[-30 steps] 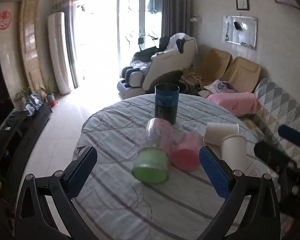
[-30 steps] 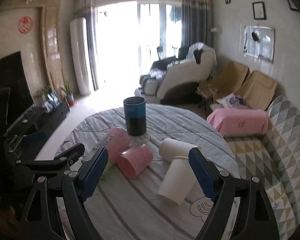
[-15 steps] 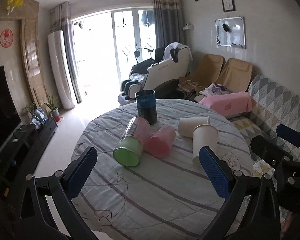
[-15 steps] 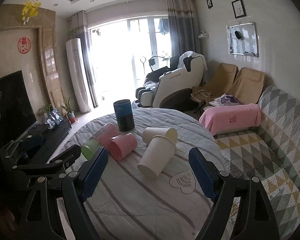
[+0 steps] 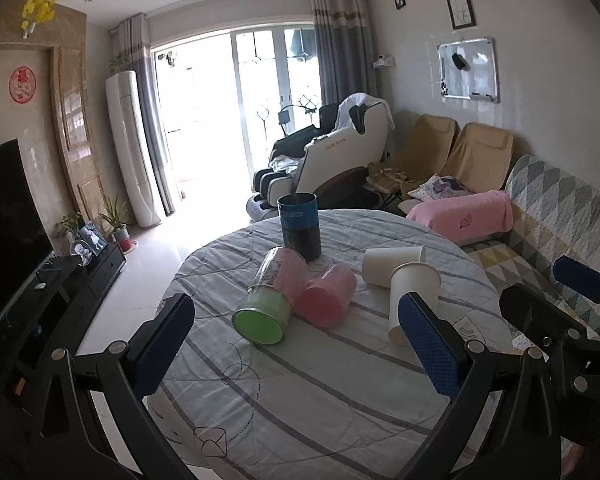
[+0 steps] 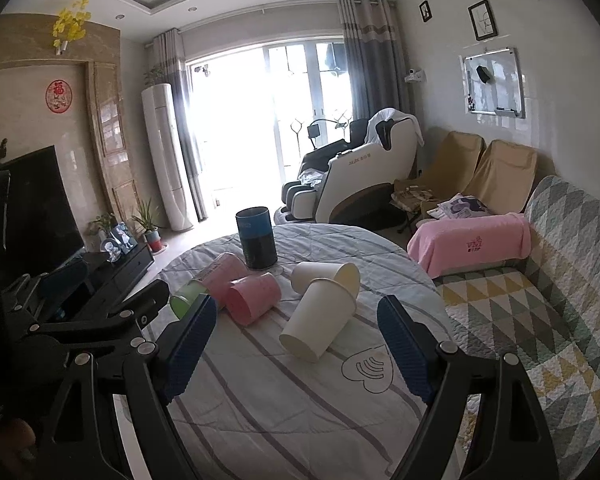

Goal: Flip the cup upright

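On the round table (image 5: 340,400) lie two white cups (image 6: 320,324), two pink cups (image 5: 326,300), one dark canister (image 5: 300,226); both tongs (image 5: 296,344) (image 6: 300,344) gape, released.

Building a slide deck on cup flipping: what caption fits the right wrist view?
Open right gripper faces a tipped white paper cup among other fallen cups on the round table.
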{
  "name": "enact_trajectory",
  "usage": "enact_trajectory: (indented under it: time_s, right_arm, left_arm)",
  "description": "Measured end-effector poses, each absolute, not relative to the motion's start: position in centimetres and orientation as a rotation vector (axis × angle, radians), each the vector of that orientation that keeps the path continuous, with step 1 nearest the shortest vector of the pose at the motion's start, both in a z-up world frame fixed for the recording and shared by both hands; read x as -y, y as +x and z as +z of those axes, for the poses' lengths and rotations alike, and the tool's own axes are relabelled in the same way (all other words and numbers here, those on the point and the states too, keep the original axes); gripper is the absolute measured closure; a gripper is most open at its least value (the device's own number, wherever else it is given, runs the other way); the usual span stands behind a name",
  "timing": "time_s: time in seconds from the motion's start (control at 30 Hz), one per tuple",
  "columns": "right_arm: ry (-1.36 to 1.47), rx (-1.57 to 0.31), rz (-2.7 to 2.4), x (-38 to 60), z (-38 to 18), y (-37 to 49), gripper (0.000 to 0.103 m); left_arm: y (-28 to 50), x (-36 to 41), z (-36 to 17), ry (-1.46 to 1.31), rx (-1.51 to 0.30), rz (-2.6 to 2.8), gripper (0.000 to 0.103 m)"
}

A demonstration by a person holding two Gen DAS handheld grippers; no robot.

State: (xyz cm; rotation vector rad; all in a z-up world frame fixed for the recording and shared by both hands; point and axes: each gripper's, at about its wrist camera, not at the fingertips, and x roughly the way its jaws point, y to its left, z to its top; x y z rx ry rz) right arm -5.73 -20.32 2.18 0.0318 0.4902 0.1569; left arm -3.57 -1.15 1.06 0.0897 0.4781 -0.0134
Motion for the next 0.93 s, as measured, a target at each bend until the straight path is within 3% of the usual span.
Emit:
enact_trajectory:
  time_s: [0.3, 0.93]
  right_arm:
    - [0.029, -0.471, 0.187, 20.2, 1.8, -4.8, 0.019]
    - [0.042, -0.504, 0.185, 20.6, 1.3, -3.4, 0.019]
  left_arm:
    - [-3.3, 1.2, 0.6, 0.077, -0.414, 0.039, 0.0]
    - [-1.6, 1.2, -0.3, 0.084, -0.449, 0.019, 0.0]
